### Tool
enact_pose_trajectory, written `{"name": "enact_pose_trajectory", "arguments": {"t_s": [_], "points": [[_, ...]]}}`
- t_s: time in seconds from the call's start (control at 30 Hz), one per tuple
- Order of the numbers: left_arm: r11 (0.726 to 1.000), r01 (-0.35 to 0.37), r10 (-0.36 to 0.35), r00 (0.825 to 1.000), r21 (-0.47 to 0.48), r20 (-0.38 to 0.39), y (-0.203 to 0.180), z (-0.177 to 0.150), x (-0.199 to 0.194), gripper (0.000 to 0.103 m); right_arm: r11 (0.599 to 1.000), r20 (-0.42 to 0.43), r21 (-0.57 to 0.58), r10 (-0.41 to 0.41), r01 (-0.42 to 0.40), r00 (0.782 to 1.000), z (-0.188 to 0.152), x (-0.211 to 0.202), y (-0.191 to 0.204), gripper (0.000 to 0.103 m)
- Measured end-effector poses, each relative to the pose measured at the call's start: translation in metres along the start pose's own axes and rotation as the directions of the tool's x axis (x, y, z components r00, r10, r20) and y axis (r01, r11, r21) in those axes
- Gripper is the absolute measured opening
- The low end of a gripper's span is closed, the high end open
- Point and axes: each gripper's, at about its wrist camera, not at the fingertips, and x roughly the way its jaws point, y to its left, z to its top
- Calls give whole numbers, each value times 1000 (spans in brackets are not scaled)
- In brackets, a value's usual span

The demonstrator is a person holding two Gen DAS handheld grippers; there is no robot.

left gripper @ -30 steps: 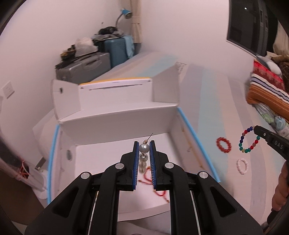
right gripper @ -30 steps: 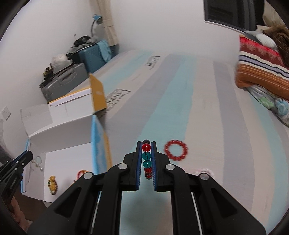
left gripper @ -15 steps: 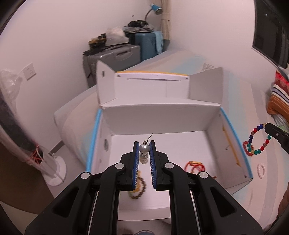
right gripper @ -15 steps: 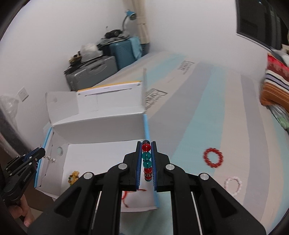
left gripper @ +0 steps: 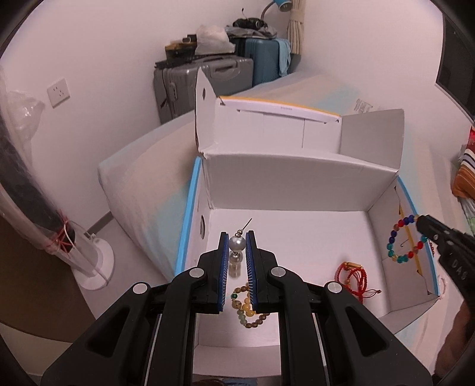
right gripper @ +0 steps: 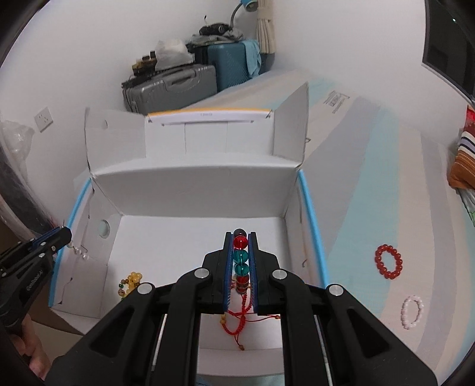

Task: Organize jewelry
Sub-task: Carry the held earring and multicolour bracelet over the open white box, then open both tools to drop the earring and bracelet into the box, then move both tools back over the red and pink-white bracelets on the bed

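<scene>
Both fingers clamped over the white box (left gripper: 285,184): left gripper (left gripper: 237,252) on the pearl earring (left gripper: 236,244), right gripper (right gripper: 240,261) on the multicolour bead bracelet (right gripper: 240,258); risk: releasing near the side walls drops either outside onto the bed (right gripper: 371,207).

It was a bedroom in a home. A bed (right gripper: 371,178) with a striped sheet in blue, grey and white filled most of the room. Past the far end of the bed, a grey suitcase (right gripper: 172,86) and a blue suitcase (right gripper: 228,65) stood against the white wall, with bags and clothes piled on top. A blue lamp (right gripper: 246,4) leaned over them beside a tied curtain (right gripper: 265,32). A striped pillow (right gripper: 463,160) lay at the bed's right side. A wall socket (right gripper: 44,118) sat left of the suitcases.
</scene>
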Motion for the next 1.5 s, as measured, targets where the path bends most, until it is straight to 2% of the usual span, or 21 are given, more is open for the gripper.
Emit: {"name": "enact_pose_trajectory", "arguments": {"t_s": [0.5, 0.8, 0.83, 0.87, 0.93, 0.97, 1.0, 1.07, 1.13, 1.33, 1.37, 1.4, 1.5], "points": [[999, -20, 24, 991, 29, -130, -10, -9, 51, 12, 999, -156, -40, -28, 22, 987, -22, 63, 10, 9], [998, -46, 52, 985, 41, -166, -10, -14, 65, 14, 998, -192, -56, -43, 33, 980, -31, 78, 15, 10], [998, -45, 51, 985, 41, -166, -11, -14, 64, 15, 998, -196, -57, -39, 28, 980, -30, 78, 15, 14], [998, -46, 52, 985, 40, -163, -11, -14, 63, 21, 998, -196, -61, -33, 21, 980, -29, 76, 16, 19], [998, -47, 52, 987, 35, -153, -11, -14, 59, 36, 998, -186, -64, -29, 17, 982, -26, 73, 16, 50], [998, -50, 53, 988, 30, -142, -10, -13, 56, 46, 998, -180, -63, -26, 15, 983, -25, 71, 16, 53], [998, -52, 55, 990, 28, -132, -10, -12, 54, 51, 998, -174, -62, -20, 10, 984, -24, 69, 16, 54], [998, -59, 62, 991, 25, -121, -10, -10, 49, 58, 998, -178, -60, -13, 3, 984, -21, 67, 17, 59], [998, -55, 57, 992, 23, -116, -10, -10, 47, 60, 998, -171, -59, -8, -3, 985, -18, 64, 17, 67], [998, -40, 45, 993, 42, -109, -14, -10, 44, 73, 998, -159, -68, -14, 4, 987, -14, 58, 18, 80], [997, -51, 56, 993, 50, -101, -16, -10, 42, 81, 998, -158, -70, -14, 3, 987, -15, 57, 18, 80], [996, -67, 72, 994, 56, -88, -17, -10, 40, 85, 998, -159, -70, -14, 3, 987, -14, 56, 18, 81], [996, -66, 70, 995, 57, -66, -19, -8, 33, 85, 998, -152, -66, -20, 10, 988, -13, 53, 17, 86]]}}
